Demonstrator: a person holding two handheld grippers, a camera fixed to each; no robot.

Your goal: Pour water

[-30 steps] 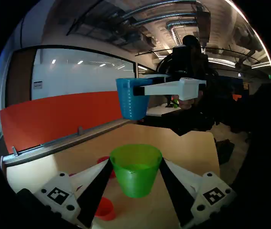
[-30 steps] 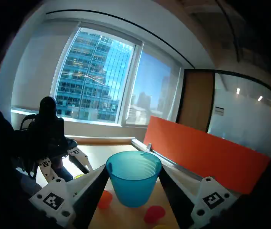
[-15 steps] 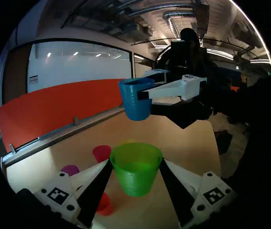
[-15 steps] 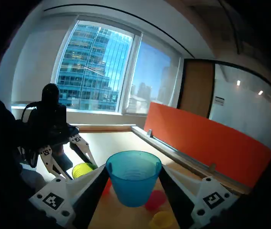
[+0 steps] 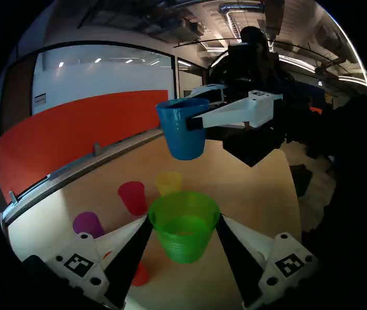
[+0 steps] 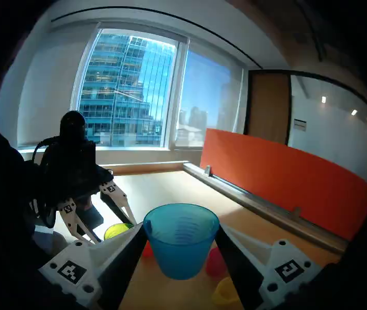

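My left gripper (image 5: 184, 225) clamps the green cup (image 5: 184, 243) upright and low, as the receiver. My right gripper (image 6: 180, 231) pinches the blue cup (image 6: 179, 256), raised beyond it for tipping. Whether it's full, I can't tell.

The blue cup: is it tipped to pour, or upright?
Upright, or nearly: the blue cup has its rim on top, roughly level, in the right gripper. No water spills toward the green cup in the left gripper.

Pale wooden table (image 5: 255, 192), orange partition (image 6: 286, 175) along its edge, tall windows (image 6: 126, 93) onto sunlit glass towers, exposed ceiling pipes (image 5: 237, 7)
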